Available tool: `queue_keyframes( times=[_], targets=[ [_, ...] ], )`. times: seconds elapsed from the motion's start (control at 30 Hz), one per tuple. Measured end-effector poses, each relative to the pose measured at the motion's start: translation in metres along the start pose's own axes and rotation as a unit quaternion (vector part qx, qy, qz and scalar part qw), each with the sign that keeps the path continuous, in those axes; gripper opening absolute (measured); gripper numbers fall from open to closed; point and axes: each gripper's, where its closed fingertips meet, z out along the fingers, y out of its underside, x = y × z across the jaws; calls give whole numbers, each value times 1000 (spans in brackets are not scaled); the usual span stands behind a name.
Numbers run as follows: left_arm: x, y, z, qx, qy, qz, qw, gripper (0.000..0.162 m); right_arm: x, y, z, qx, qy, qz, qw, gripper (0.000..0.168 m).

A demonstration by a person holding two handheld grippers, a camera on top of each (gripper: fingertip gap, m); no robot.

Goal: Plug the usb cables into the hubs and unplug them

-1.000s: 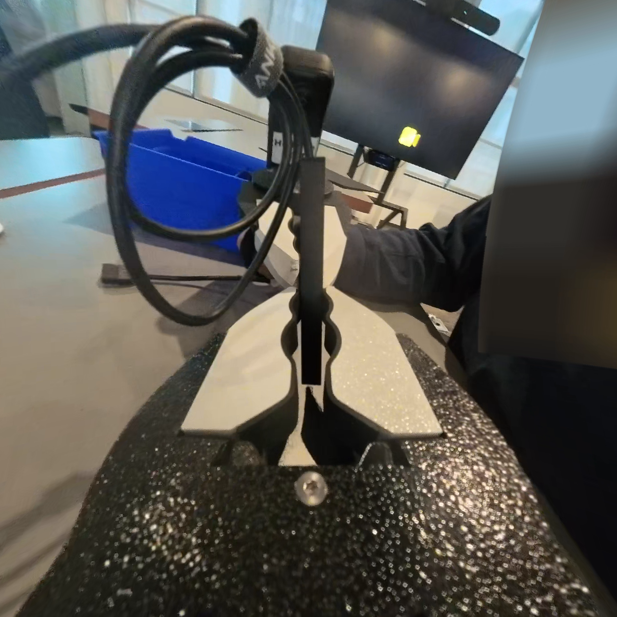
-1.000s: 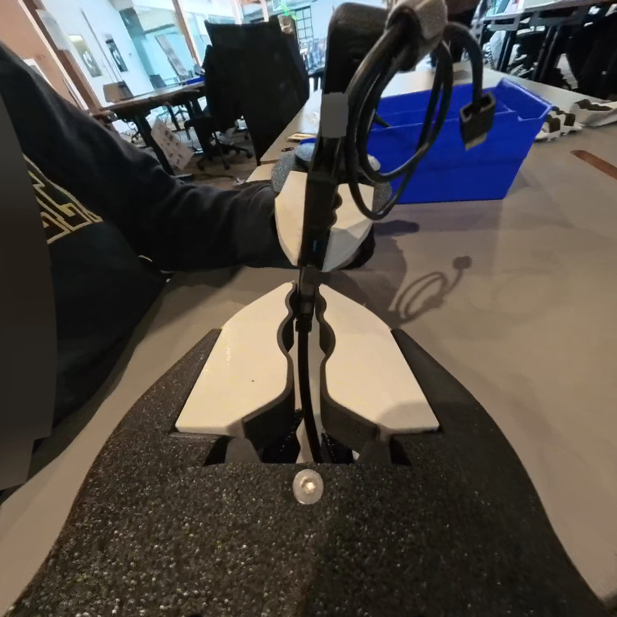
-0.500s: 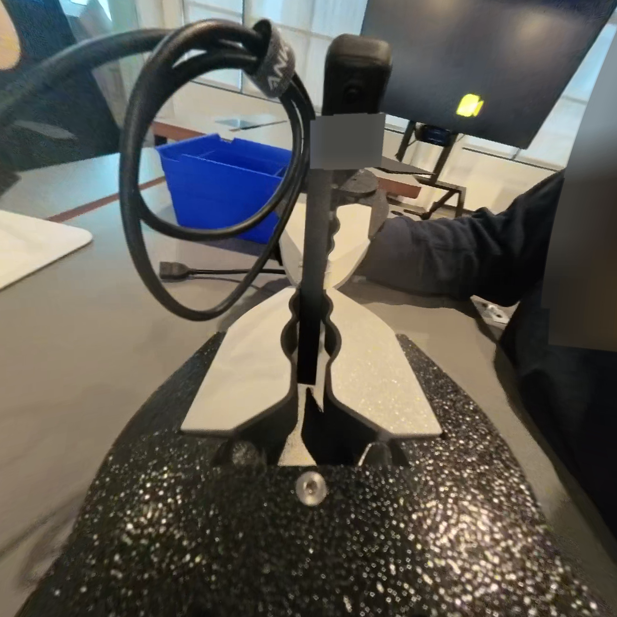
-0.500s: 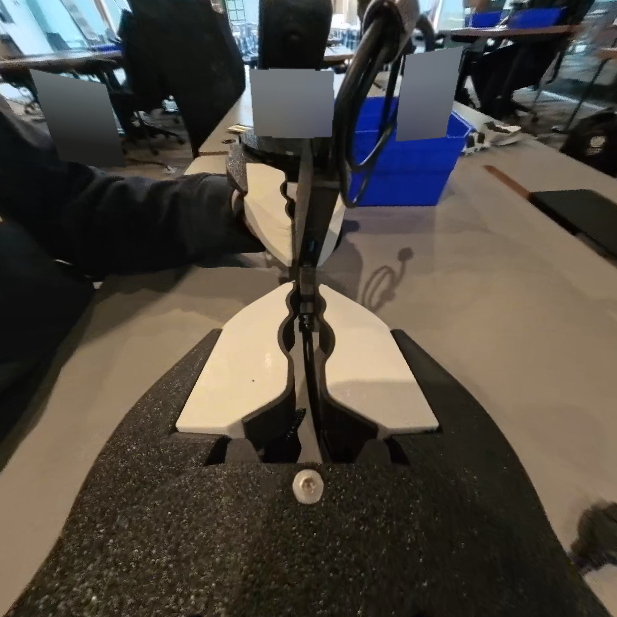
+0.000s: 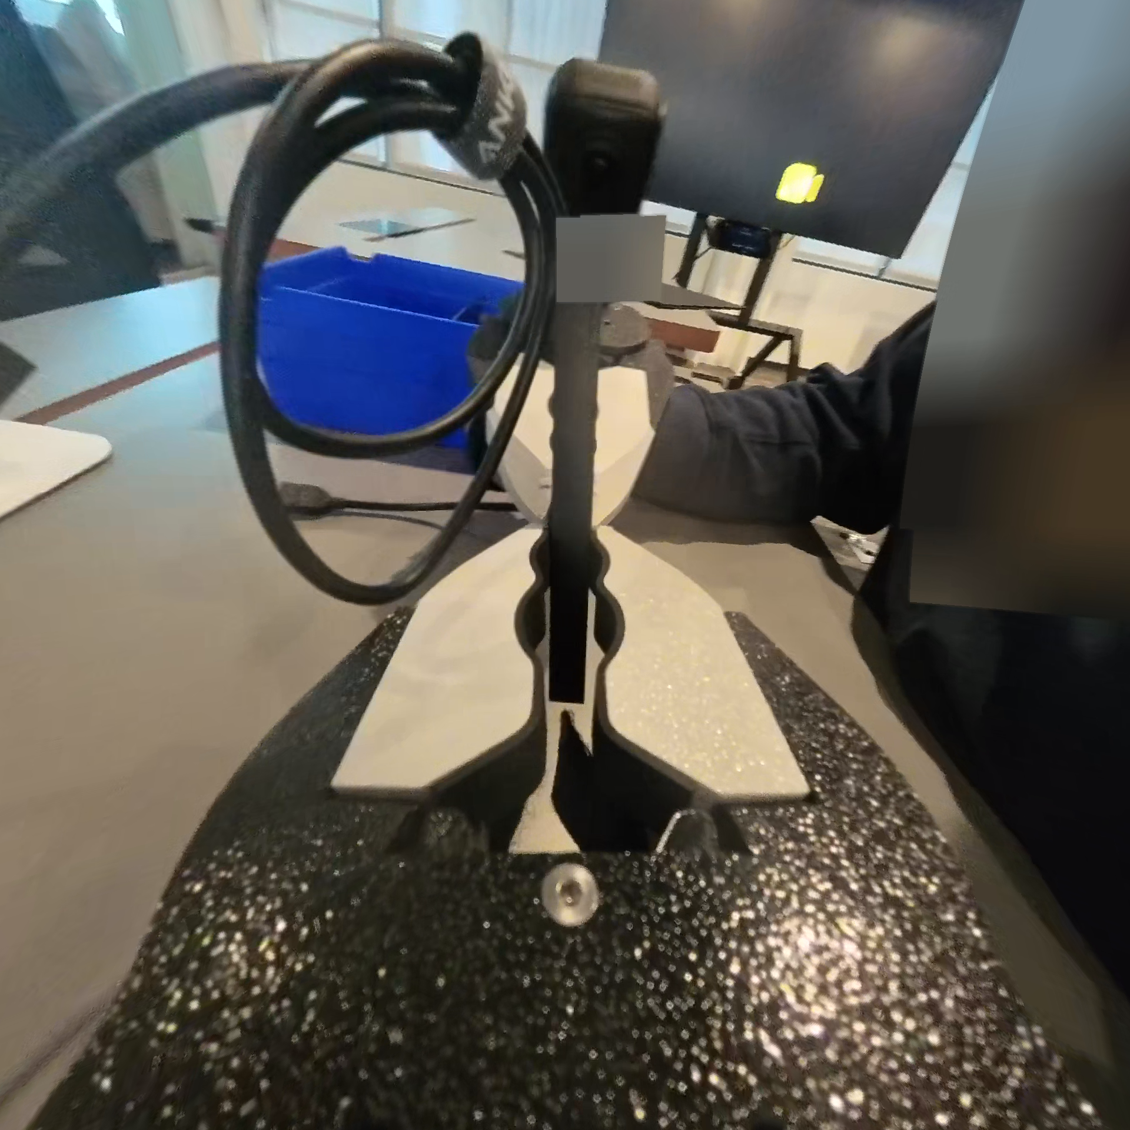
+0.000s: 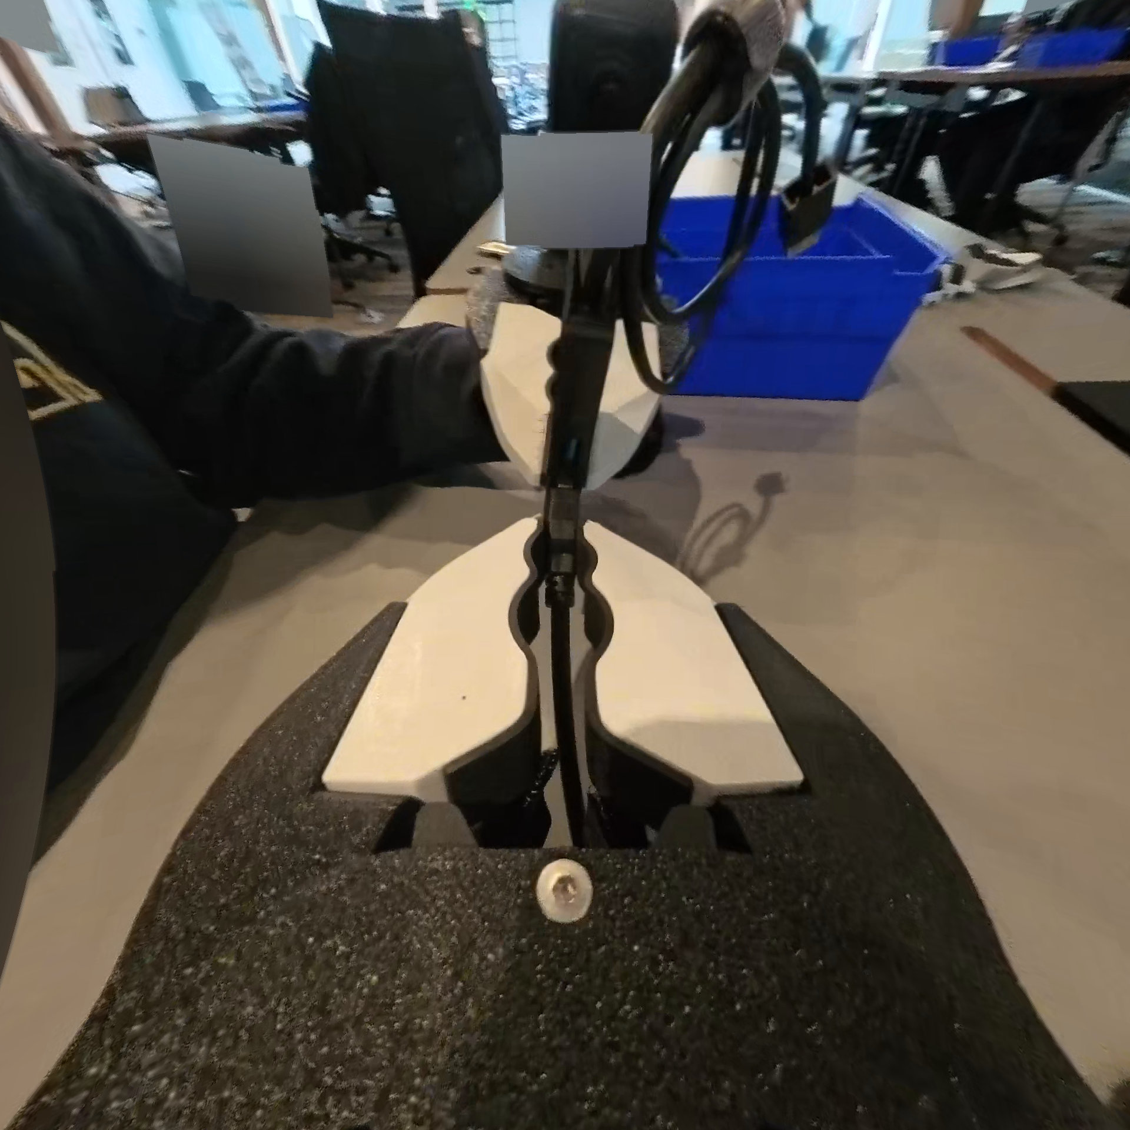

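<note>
My left gripper (image 5: 568, 544) is shut on a slim black USB hub (image 5: 572, 642), held edge-on above the grey table (image 5: 153, 611). The hub's own cable (image 5: 244, 367) hangs in a coil bound by a strap, up and left of the jaws. My right gripper (image 6: 561, 526) faces it and is shut on the black plug of a USB cable (image 6: 561, 544), whose lead runs back between the jaws. The plug meets the near end of the hub (image 6: 575, 391), and the two grippers' tips almost touch. The coil's loose connector (image 6: 807, 208) dangles over the bin.
A blue bin (image 5: 367, 354) stands on the table behind the grippers. Another cable with its plug (image 5: 302, 492) lies flat in front of it. A white pad (image 5: 43, 458) is at the left edge. A person's dark sleeves (image 6: 275, 397) reach in. Chairs and a dark screen (image 5: 795, 92) stand beyond. My two grippers' fingertips are within a few centimetres of each other.
Both grippers have swung together, so the bin and background have shifted across both views. Both grips are the same, and the plug and hub are still end to end.
</note>
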Motion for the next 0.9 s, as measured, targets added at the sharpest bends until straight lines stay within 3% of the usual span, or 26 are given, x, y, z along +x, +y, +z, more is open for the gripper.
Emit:
queue_keyframes(
  times=[0.07, 0.33, 0.5, 0.7, 0.8, 0.9],
  targets=[
    [3, 3, 1, -5, 15, -5, 1000, 10, -4, 3, 1, -5, -19, 4, 1000, 9],
    [-5, -3, 0, 12, -27, 21, 999, 10, 7, -1, -1, -11, 45, -32, 998, 9],
    [4, -2, 1, 31, 30, -13, 999, 10, -4, -2, 0, 4, -25, 13, 1000, 9],
    [-15, -4, -3, 23, -51, 20, 998, 11, 17, -1, 0, -30, 102, -69, 992, 10],
    [7, -4, -4, 27, 21, 12, 999, 10, -6, -5, 1, -5, 3, -28, 1000, 9],
    [9, 0, -1, 12, 26, 17, 999, 10, -8, 0, 0, -17, -6, -28, 999, 9]
  ],
)
